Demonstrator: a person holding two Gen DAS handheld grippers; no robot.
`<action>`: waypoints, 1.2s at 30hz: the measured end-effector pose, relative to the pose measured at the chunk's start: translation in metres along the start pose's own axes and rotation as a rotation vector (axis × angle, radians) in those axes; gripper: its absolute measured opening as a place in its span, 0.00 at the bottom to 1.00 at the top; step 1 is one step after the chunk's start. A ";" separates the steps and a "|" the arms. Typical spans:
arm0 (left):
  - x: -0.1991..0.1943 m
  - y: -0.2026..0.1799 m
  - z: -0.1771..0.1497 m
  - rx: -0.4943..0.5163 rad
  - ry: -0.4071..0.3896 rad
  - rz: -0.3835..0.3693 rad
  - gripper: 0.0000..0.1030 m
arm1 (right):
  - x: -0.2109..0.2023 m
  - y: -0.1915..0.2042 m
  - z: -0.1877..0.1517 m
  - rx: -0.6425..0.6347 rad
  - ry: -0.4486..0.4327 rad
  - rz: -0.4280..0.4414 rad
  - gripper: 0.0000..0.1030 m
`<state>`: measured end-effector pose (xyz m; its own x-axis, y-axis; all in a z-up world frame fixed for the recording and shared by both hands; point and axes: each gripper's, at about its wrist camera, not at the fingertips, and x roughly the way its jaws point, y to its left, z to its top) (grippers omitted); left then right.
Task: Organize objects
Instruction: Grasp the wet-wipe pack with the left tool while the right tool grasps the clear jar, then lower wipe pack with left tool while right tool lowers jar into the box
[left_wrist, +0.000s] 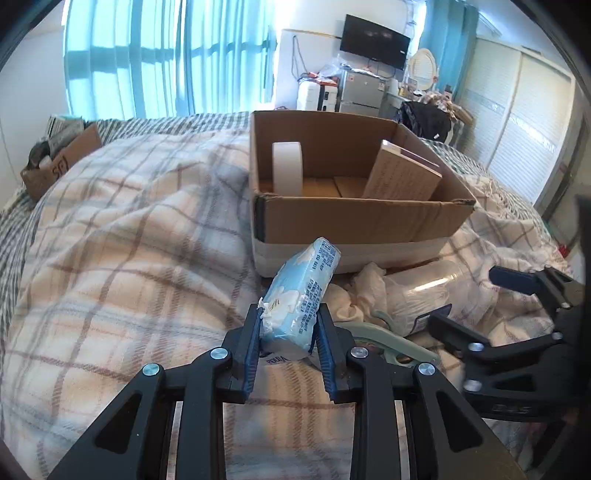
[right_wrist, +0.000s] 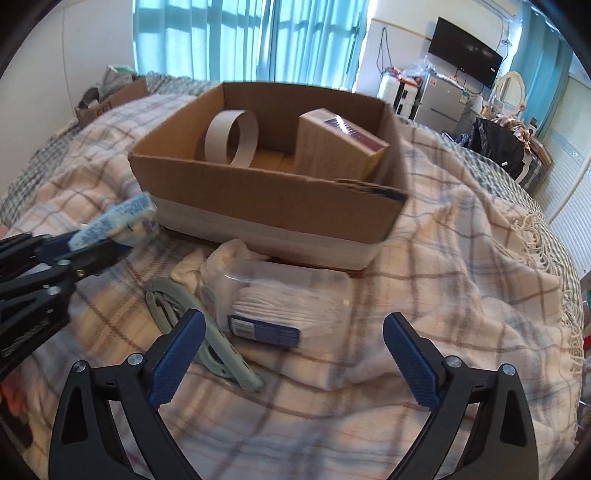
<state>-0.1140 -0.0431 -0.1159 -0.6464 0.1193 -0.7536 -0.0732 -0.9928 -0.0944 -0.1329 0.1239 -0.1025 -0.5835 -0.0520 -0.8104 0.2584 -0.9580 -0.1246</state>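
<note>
My left gripper (left_wrist: 288, 325) is shut on a blue-and-white tissue pack (left_wrist: 301, 291) and holds it above the blanket, in front of the open cardboard box (left_wrist: 354, 221). The pack also shows in the right wrist view (right_wrist: 118, 221). The box (right_wrist: 266, 210) holds a tape roll (right_wrist: 232, 138) and a tan carton (right_wrist: 332, 147). My right gripper (right_wrist: 295, 350) is open and empty, just before a clear plastic tub of cotton pads (right_wrist: 284, 306). A green clip (right_wrist: 207, 332) lies beside the tub.
A plaid blanket (left_wrist: 129, 258) covers the bed. A crumpled white cloth (right_wrist: 225, 258) lies between tub and box. A second cardboard box (left_wrist: 55, 162) with clutter sits at the far left. A TV, fridge and wardrobe stand beyond the bed.
</note>
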 end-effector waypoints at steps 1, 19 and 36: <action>0.002 0.003 -0.001 -0.008 0.003 -0.004 0.27 | 0.005 0.003 0.002 -0.002 0.007 -0.016 0.94; 0.006 0.005 -0.008 -0.040 0.048 -0.100 0.27 | 0.013 0.004 0.002 0.015 0.019 -0.037 0.88; -0.064 -0.015 0.008 -0.056 -0.095 -0.042 0.27 | -0.105 -0.017 -0.007 0.072 -0.226 0.072 0.88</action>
<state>-0.0777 -0.0363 -0.0608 -0.7127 0.1574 -0.6836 -0.0608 -0.9847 -0.1633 -0.0711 0.1472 -0.0195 -0.7252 -0.1752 -0.6659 0.2550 -0.9667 -0.0233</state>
